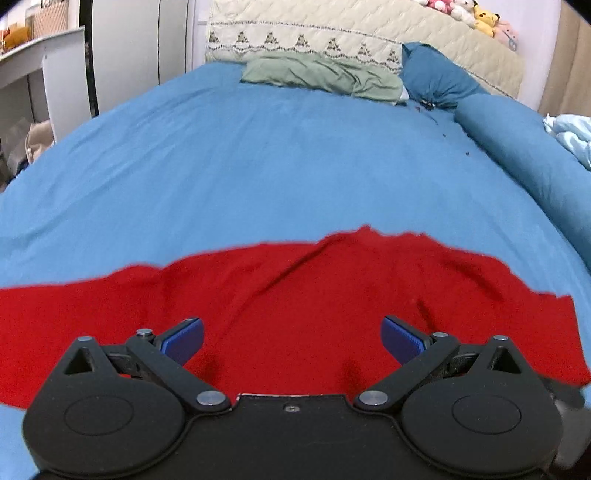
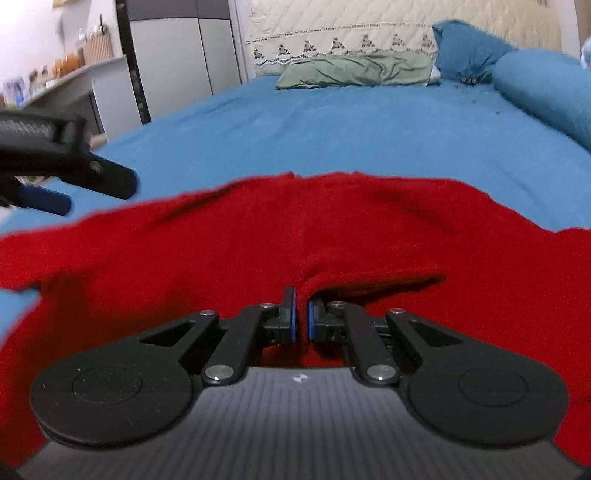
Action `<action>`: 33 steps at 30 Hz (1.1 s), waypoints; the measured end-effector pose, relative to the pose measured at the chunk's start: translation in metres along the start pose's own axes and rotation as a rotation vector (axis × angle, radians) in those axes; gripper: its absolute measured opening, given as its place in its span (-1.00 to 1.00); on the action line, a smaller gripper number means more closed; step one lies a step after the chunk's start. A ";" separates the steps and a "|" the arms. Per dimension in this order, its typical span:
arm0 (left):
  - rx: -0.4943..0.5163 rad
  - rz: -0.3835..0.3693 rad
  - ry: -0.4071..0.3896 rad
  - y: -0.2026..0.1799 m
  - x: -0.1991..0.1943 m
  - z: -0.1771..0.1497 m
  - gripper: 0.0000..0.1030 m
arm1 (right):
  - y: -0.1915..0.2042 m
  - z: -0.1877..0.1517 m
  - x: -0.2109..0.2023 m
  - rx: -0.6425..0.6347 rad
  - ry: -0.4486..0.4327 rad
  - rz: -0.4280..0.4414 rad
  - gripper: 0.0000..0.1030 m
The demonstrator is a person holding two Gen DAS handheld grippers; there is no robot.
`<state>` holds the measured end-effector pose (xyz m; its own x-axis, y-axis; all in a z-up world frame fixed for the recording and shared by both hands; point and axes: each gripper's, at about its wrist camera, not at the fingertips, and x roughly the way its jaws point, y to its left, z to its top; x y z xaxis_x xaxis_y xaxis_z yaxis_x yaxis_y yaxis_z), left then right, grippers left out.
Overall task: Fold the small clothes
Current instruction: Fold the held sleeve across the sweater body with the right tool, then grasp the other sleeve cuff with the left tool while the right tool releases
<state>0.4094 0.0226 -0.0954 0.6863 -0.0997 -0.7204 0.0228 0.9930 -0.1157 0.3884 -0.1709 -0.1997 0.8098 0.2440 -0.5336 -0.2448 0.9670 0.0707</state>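
While 1 left gripper [image 1: 291, 341] gapes, 1 right gripper [image 2: 301, 317] pinches 1 red garment [image 2: 332, 229].

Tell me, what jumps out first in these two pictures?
A bright red garment spread across the near part of a blue bed sheet. The right gripper is pinched shut on a raised fold of it, while the left gripper hangs wide open above the cloth. At the far end, a green pillow lies by the quilted headboard.

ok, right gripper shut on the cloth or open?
Shut: right gripper fingers pinch a ridge of the red garment.
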 end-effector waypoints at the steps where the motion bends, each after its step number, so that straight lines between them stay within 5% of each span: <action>1: -0.001 -0.009 0.009 0.003 -0.001 -0.004 1.00 | 0.001 -0.002 -0.002 -0.005 -0.013 -0.002 -0.54; 3: 0.000 -0.028 0.021 0.006 -0.002 -0.005 1.00 | -0.001 -0.002 -0.005 -0.001 -0.015 0.007 -0.33; 7: 0.078 -0.057 -0.007 -0.013 -0.014 -0.007 1.00 | -0.009 0.000 -0.029 -0.062 -0.032 -0.014 0.74; 10: 0.188 -0.029 -0.020 -0.051 -0.015 -0.008 1.00 | -0.021 0.004 -0.047 -0.133 -0.035 -0.111 0.91; 15: 0.376 -0.091 -0.033 -0.114 -0.002 -0.025 0.99 | -0.065 -0.009 -0.087 -0.142 0.035 -0.323 1.00; 19: 0.535 -0.086 -0.043 -0.157 0.022 -0.034 0.31 | -0.098 -0.029 -0.105 -0.104 0.065 -0.380 1.00; 28: 0.714 -0.111 0.002 -0.194 0.078 -0.040 -0.02 | -0.126 -0.037 -0.116 0.008 0.078 -0.340 1.00; 30: 0.718 -0.117 -0.010 -0.197 0.082 -0.040 -0.28 | -0.125 -0.035 -0.117 0.007 0.074 -0.334 1.00; 31: 0.692 -0.120 -0.006 -0.195 0.083 -0.036 -0.66 | -0.124 -0.034 -0.117 0.010 0.070 -0.325 1.00; 33: 0.595 -0.147 0.000 -0.184 0.084 -0.025 -0.86 | -0.124 -0.033 -0.120 0.012 0.062 -0.306 1.00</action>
<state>0.4446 -0.1705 -0.1516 0.6448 -0.2384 -0.7262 0.5194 0.8337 0.1875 0.3040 -0.3222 -0.1723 0.8107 -0.0635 -0.5820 0.0122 0.9957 -0.0916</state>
